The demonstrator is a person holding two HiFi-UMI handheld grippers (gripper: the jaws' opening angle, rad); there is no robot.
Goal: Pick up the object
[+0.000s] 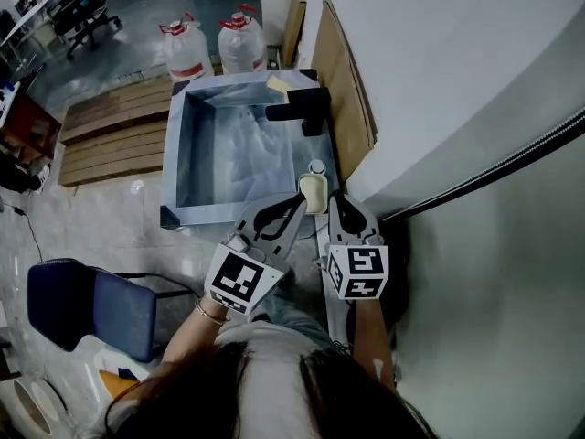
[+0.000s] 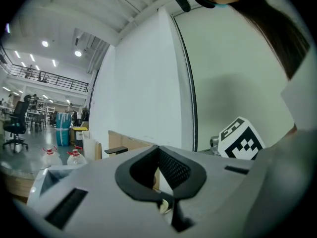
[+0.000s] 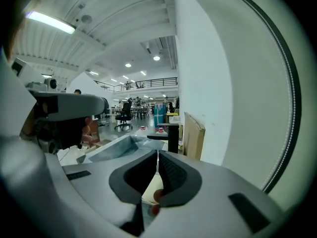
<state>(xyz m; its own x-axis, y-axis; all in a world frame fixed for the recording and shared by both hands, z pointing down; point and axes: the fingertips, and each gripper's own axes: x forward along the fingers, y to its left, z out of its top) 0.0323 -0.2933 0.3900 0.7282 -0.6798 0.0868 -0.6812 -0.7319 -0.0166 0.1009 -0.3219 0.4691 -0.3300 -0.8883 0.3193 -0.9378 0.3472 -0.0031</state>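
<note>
Head view shows a cream object (image 1: 313, 193) sitting on the near right corner of a tub (image 1: 169, 154), between two hand-held grippers. The left gripper (image 1: 298, 201) has its jaws pressed together, tip against the object's left side as far as I can tell. The right gripper (image 1: 334, 199) is also pressed together, just beside the object and holding nothing. Risk: either closed tip may nudge the object off the narrow rim into the tub. The grippers may also collide, being so close.

The tub (image 1: 228, 214) is glossy sheet metal, the panels (image 1: 347, 90) matt cardboard, the planks (image 1: 110, 122) bare wood, the jugs (image 1: 187, 51) clear plastic.
</note>
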